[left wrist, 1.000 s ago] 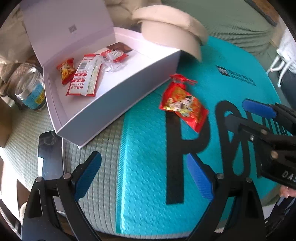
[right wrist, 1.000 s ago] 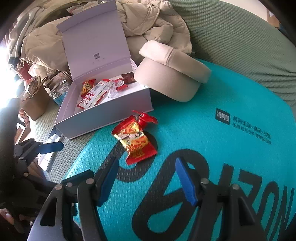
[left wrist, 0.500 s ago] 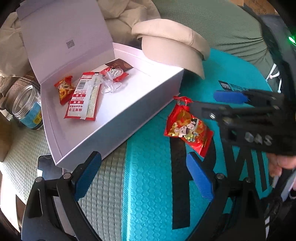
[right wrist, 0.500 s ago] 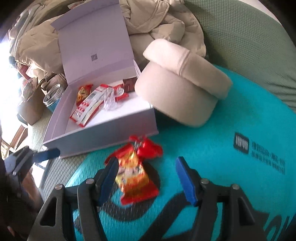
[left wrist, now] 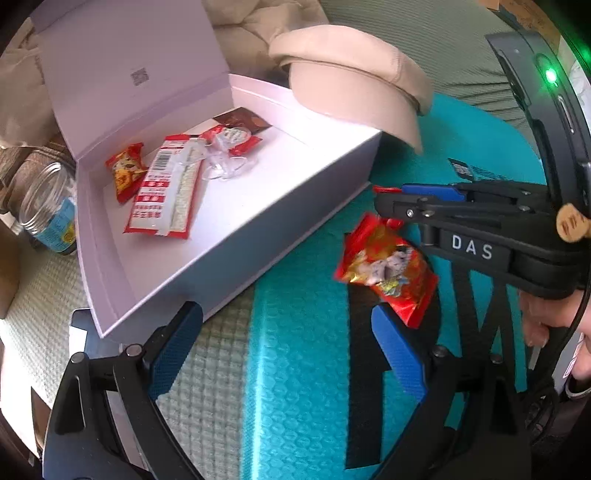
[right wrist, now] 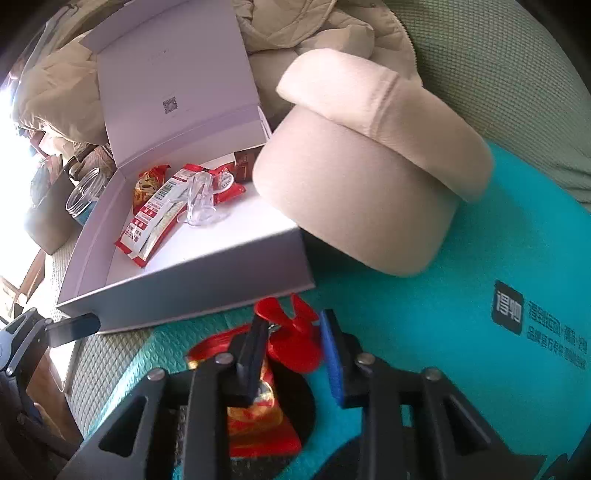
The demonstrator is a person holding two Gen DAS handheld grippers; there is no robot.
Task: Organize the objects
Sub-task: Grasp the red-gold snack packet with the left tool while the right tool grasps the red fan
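Note:
A red snack packet lies on the teal mat, just right of the open white box. My right gripper is over the packet's twisted red end, with the fingers narrowed on either side of it; I cannot tell if they touch it. It also shows in the left wrist view, reaching in from the right. My left gripper is open and empty, low over the mat near the box's front corner. The box holds a long red-and-white packet, a small red snack and clear plastic pieces.
A beige cap rests against the box's far right corner. A glass jar stands left of the box. A beige jacket is piled behind. The teal mat lies on a green woven surface.
My right gripper has moved forward and down onto the red packet's twisted end and its fingers have narrowed. My left gripper has shifted slightly; the packet has stayed on the mat.

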